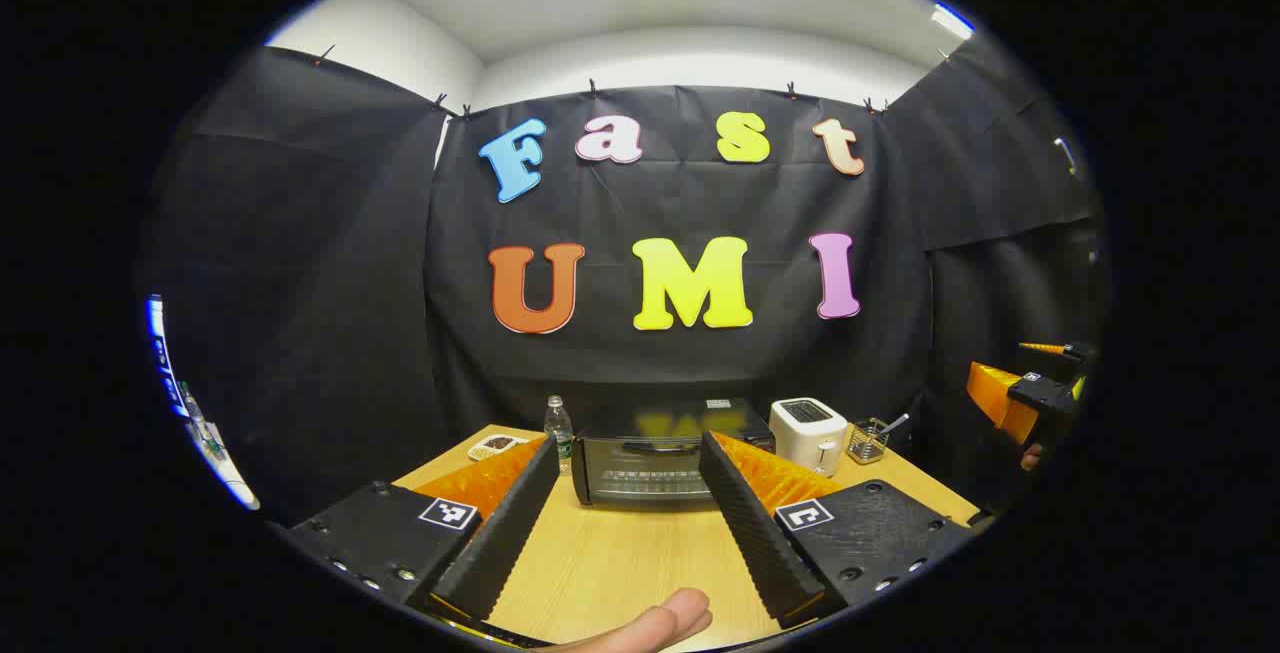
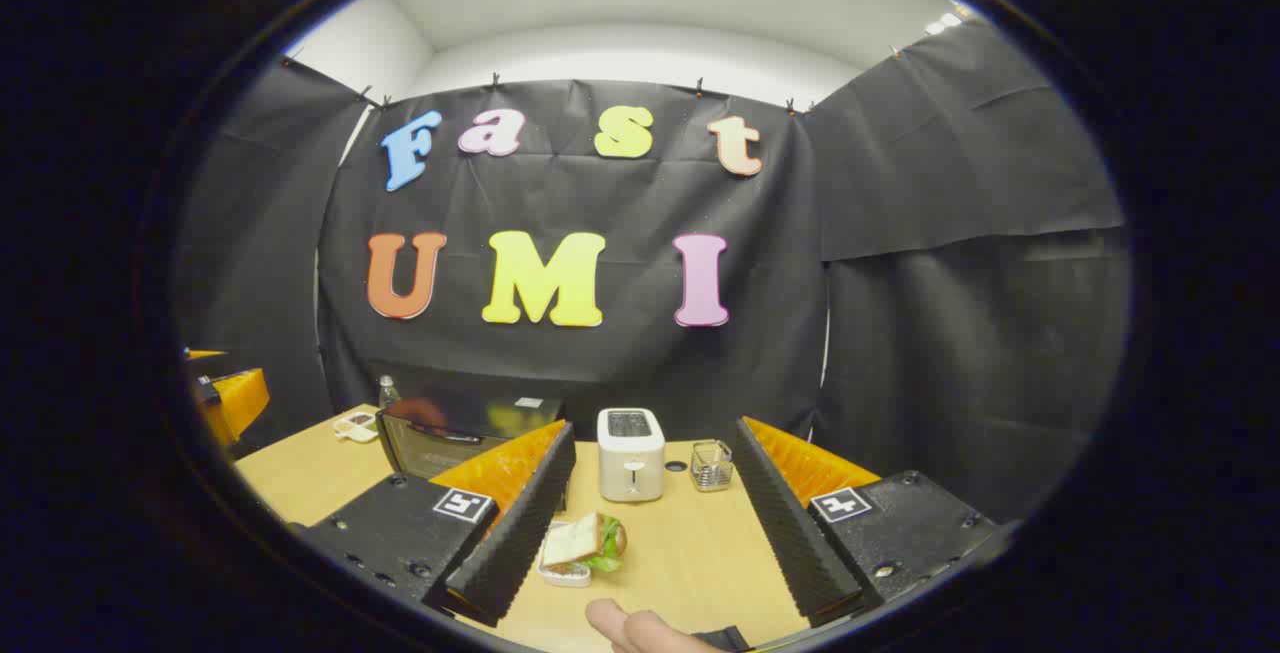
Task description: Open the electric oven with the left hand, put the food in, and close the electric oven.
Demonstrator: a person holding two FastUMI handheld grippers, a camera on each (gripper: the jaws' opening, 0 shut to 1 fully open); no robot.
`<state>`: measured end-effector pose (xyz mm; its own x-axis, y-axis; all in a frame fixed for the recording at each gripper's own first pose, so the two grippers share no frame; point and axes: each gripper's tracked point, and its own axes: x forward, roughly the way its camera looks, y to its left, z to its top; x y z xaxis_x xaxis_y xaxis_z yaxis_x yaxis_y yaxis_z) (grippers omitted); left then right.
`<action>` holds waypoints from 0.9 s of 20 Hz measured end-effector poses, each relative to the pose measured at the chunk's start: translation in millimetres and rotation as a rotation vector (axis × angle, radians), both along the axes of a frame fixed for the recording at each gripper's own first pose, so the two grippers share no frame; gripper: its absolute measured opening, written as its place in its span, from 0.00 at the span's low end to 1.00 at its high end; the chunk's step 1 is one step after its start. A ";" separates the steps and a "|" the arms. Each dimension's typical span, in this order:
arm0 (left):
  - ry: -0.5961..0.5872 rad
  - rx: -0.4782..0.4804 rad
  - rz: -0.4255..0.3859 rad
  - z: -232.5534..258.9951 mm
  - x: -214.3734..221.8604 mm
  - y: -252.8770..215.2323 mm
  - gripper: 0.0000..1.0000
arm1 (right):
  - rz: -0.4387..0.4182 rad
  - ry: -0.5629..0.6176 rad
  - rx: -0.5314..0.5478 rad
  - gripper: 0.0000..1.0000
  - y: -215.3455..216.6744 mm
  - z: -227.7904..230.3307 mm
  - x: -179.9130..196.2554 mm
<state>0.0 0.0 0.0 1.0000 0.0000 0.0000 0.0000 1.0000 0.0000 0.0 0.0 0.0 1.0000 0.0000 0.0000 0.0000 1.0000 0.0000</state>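
- Both jaws spread, holding nothing: left gripper (image 1: 628,458) faces the closed oven (image 1: 668,455) at the table's (image 1: 620,553) far edge.
- Sandwich (image 2: 585,541) lies near right gripper (image 2: 650,473); grab it off-centre and you may spill the filling.

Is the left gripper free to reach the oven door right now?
Probably yes: the left gripper is open, aimed at the closed oven, with only bare table between them.
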 end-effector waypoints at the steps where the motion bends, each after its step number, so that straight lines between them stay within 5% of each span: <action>1: -0.004 -0.011 -0.005 2.6 0.2 -2.1 0.93 | -0.004 -0.005 0.002 1.00 -4.0 3.2 -2.1; 3: -0.002 -0.019 -0.007 3.5 1.6 -2.7 0.93 | -0.011 -0.017 0.008 0.93 -12.4 10.5 -4.7; 5: -0.010 -0.018 -0.006 7.7 1.8 -3.1 0.93 | -0.020 -0.037 0.015 1.00 -21.3 19.3 -8.3; 7: -0.007 -0.017 -0.010 7.8 3.8 -4.2 0.93 | -0.029 -0.051 0.016 0.93 -28.8 23.8 -11.1; 10: -0.016 -0.034 -0.022 12.9 5.5 -5.4 0.93 | -0.057 -0.079 0.007 1.00 -39.1 30.2 -13.8; 11: -0.014 -0.037 -0.022 12.7 7.4 -4.3 0.93 | -0.066 -0.091 0.001 0.93 -41.5 31.0 -15.5; 13: -0.003 -0.041 -0.027 8.9 10.4 -5.3 0.93 | -0.078 -0.108 -0.009 1.00 -43.8 33.5 -16.3; 16: 0.011 -0.045 -0.036 4.4 18.3 -8.1 0.93 | -0.077 -0.116 -0.020 0.93 -42.5 34.3 -16.7; 18: 0.008 -0.045 -0.055 2.5 27.7 -12.7 0.93 | -0.089 -0.123 -0.027 1.00 -45.9 34.0 -14.4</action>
